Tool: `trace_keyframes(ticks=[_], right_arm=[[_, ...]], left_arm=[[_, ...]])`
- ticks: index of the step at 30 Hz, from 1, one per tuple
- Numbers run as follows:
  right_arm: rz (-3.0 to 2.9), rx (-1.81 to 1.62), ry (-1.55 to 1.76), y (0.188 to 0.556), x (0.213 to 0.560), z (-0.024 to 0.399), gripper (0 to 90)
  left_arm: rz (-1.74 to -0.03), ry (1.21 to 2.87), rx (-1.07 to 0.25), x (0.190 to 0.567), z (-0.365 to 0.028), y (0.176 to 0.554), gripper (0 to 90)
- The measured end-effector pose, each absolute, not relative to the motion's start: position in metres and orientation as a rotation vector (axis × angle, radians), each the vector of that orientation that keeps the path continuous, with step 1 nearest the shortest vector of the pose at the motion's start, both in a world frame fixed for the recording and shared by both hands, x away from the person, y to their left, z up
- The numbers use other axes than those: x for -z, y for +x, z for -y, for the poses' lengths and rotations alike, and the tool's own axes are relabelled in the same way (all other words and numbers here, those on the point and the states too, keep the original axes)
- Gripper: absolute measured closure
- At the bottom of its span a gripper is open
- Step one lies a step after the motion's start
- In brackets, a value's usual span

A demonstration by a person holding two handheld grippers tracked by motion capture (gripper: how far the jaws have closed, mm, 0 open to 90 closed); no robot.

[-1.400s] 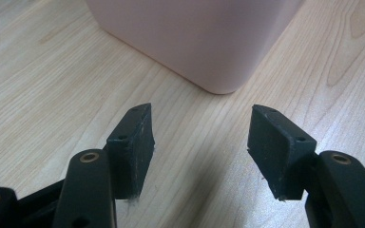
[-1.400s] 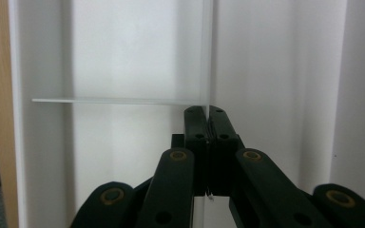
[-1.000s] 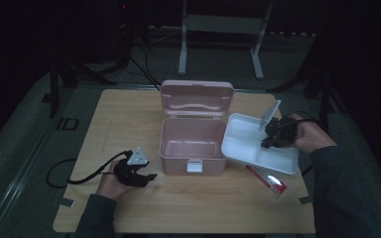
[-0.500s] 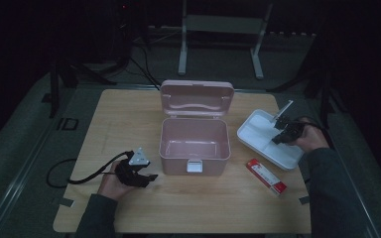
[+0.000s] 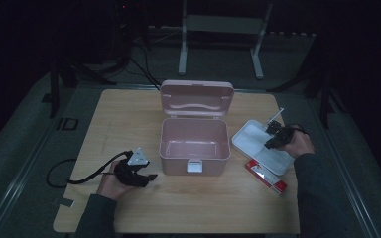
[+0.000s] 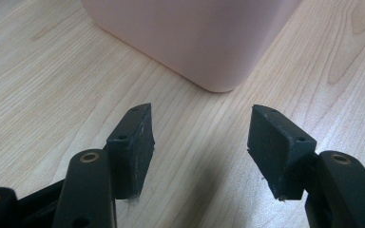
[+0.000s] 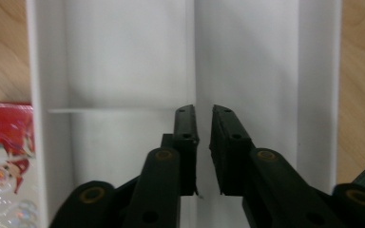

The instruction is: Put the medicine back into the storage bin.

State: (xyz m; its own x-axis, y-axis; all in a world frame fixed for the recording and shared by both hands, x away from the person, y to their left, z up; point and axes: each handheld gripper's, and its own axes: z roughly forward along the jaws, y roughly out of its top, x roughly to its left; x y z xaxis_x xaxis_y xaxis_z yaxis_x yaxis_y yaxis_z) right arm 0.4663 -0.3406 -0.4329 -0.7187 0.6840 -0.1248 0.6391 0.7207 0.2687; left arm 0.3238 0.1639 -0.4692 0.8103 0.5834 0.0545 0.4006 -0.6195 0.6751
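Observation:
A pink box (image 5: 194, 161) stands open and empty at the table's middle, its lid (image 5: 197, 99) tipped back. My left gripper (image 5: 146, 174) rests on the wood left of the box, open, with nothing between its jaws (image 6: 199, 123) and the box corner (image 6: 209, 42) just ahead. A white divided tray (image 5: 250, 136) lies on the table right of the box. My right gripper (image 5: 273, 136) sits over the tray (image 7: 123, 57), and its jaws (image 7: 203, 111) have just been opening. A narrow gap shows between them, by the tray's middle divider, and they stand open.
A red printed packet (image 5: 266, 177) lies on the table just in front of the tray, and its edge (image 7: 4, 156) shows beside the tray wall. A cable (image 5: 79, 178) trails left from the left gripper. Metal stand legs rise behind the table.
The right hand has lowered the white tray from beside the box down onto the table, farther right, uncovering the red packet. Its jaws have parted slightly. The left gripper has stayed put.

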Motion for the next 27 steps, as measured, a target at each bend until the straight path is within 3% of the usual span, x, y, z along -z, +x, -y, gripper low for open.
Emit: trace_keyframes(ticks=[11,27], right_arm=[[-2.660,-0.428,1.064,0.455,0.428,0.334,64.3],[-2.641,-0.500,1.083,0.427,0.420,0.331,57.6]], left_arm=[[-0.720,2.317,-0.359,0.469,-0.164,0.324,41.0],[-0.721,2.315,-0.359,0.469,-0.164,0.323,41.0]])
